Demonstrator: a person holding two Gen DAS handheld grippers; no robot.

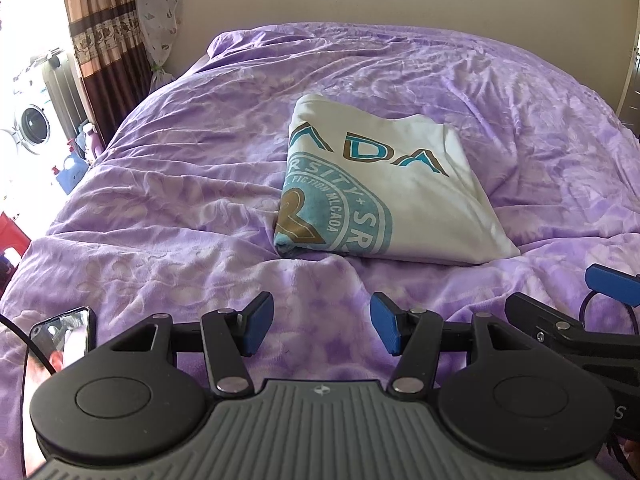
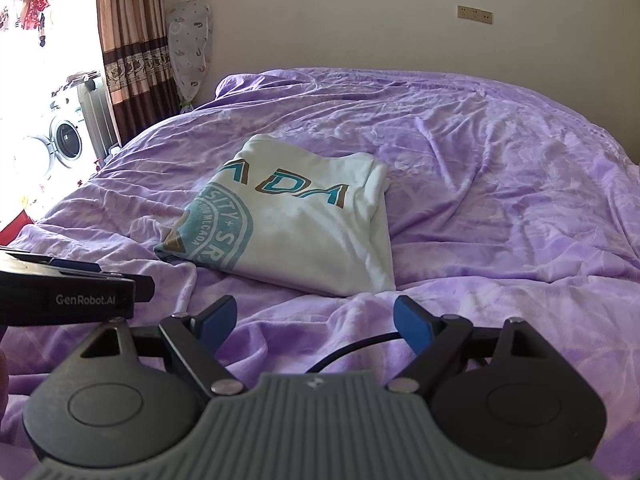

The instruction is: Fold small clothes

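Note:
A white T-shirt [image 1: 400, 200] with teal and brown lettering lies folded into a rectangle on the purple bedspread [image 1: 180, 220]. It also shows in the right wrist view [image 2: 312, 232]. My left gripper [image 1: 322, 326] is open and empty, held above the bedspread short of the shirt's near edge. My right gripper [image 2: 316, 326] is open and empty, also short of the shirt's near edge. The right gripper shows at the right edge of the left wrist view [image 1: 580, 312]. The left gripper's body shows at the left of the right wrist view [image 2: 68, 296].
A phone [image 1: 60, 340] lies on the bedspread at my near left. A curtain [image 1: 104, 40] and a washing machine [image 1: 30, 126] stand beyond the bed's left side. A wall [image 2: 360, 20] runs behind the bed. A black cable [image 2: 352, 350] trails under my right gripper.

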